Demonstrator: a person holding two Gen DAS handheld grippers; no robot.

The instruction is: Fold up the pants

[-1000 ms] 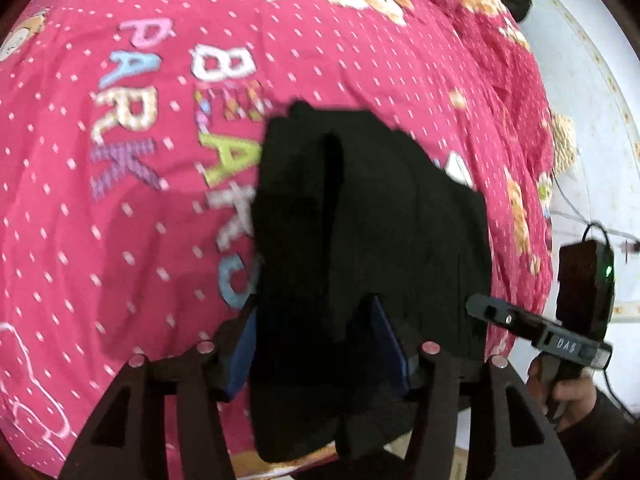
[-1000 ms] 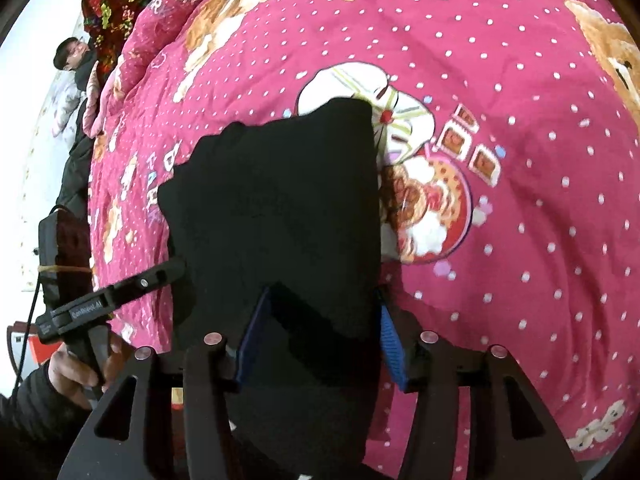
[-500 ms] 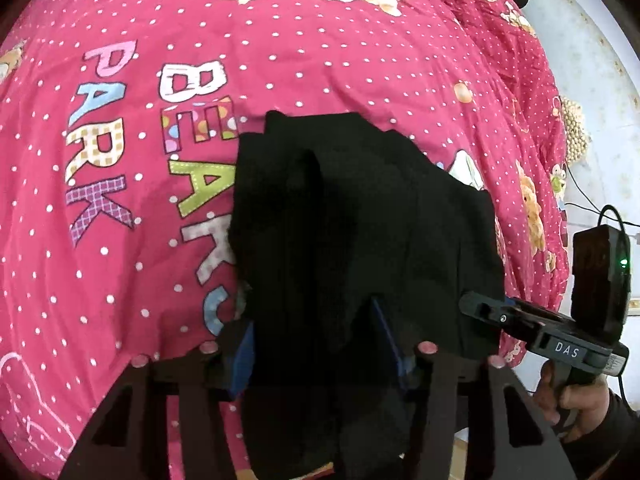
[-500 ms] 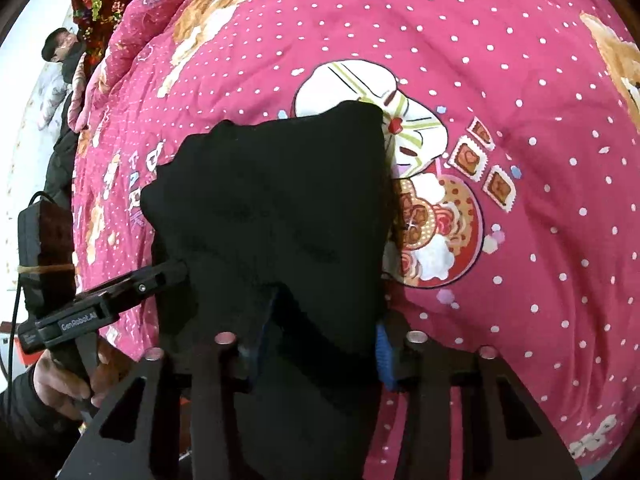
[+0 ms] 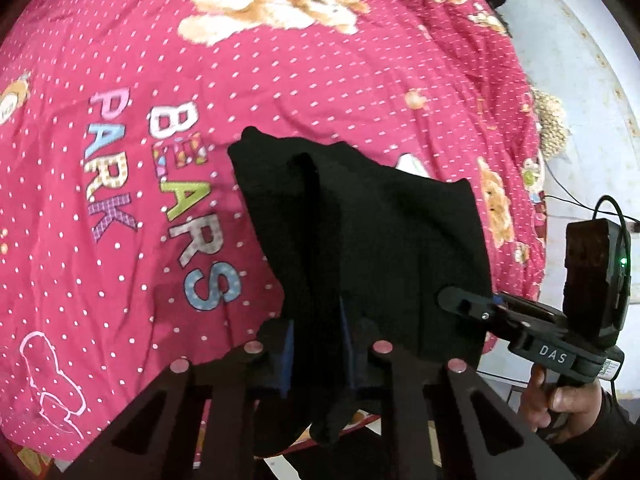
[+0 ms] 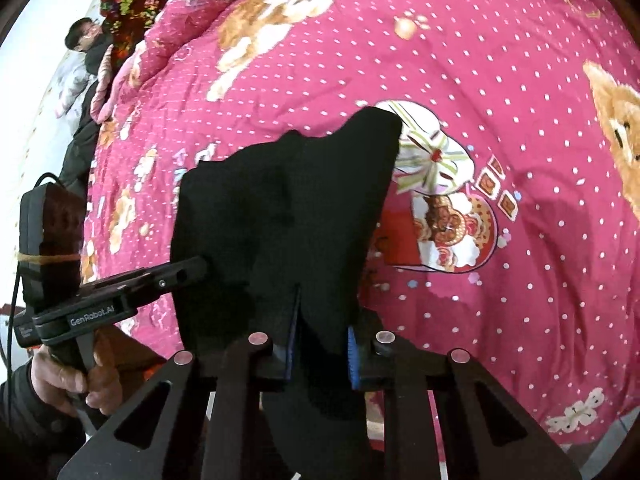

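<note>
Left wrist view showed my left fingers [image 5: 316,344] clamped on the black pants [image 5: 360,232], my right fingers [image 6: 322,344] pinching the same edge, cloth draped over the pink quilt [image 5: 120,240]. Soft, limp, light, I judged; best held at corners.

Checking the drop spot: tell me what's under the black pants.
Under the black pants: the pink bear-print quilt, near the BEARS PARK lettering. The print directly beneath is covered.

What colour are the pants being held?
Plain black pants, clearest in the right wrist view.
</note>
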